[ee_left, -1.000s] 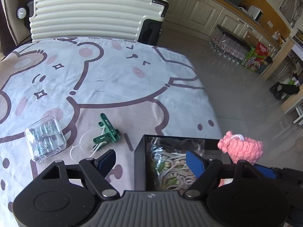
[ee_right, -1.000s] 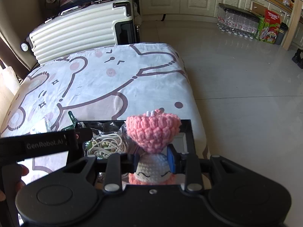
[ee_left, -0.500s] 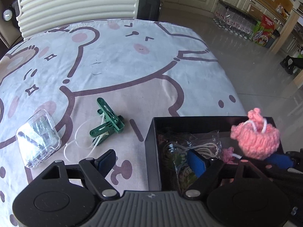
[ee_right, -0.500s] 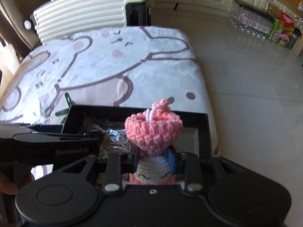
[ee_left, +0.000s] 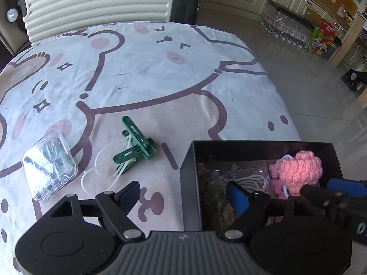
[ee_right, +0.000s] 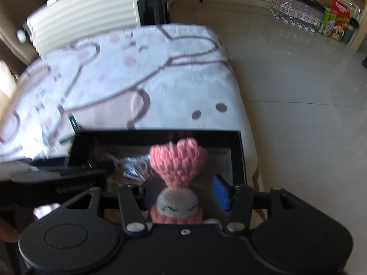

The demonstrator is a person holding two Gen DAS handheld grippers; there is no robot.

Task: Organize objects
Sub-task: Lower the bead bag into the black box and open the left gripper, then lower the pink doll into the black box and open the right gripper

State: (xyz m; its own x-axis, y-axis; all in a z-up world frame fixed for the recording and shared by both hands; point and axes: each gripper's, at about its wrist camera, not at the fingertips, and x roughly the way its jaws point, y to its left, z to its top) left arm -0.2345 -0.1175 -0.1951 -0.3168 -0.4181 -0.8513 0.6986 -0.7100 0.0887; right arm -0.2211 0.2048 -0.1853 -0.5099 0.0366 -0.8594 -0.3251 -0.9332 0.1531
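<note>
Fingers of the right gripper are opening around the doll, which stands upright between them over the box; left gripper spread, straddling the box wall.

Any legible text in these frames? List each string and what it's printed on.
"TURBO"-like red lettering, only partly legible: red and green carton on the floor by the cabinets.
Blurred, unreadable white lettering: black body of the left gripper in the right wrist view.
Cut-off white letter, possibly "D": black body of the right gripper in the left wrist view.
Labels on the shrink-wrapped bottles: too small to read.
</note>
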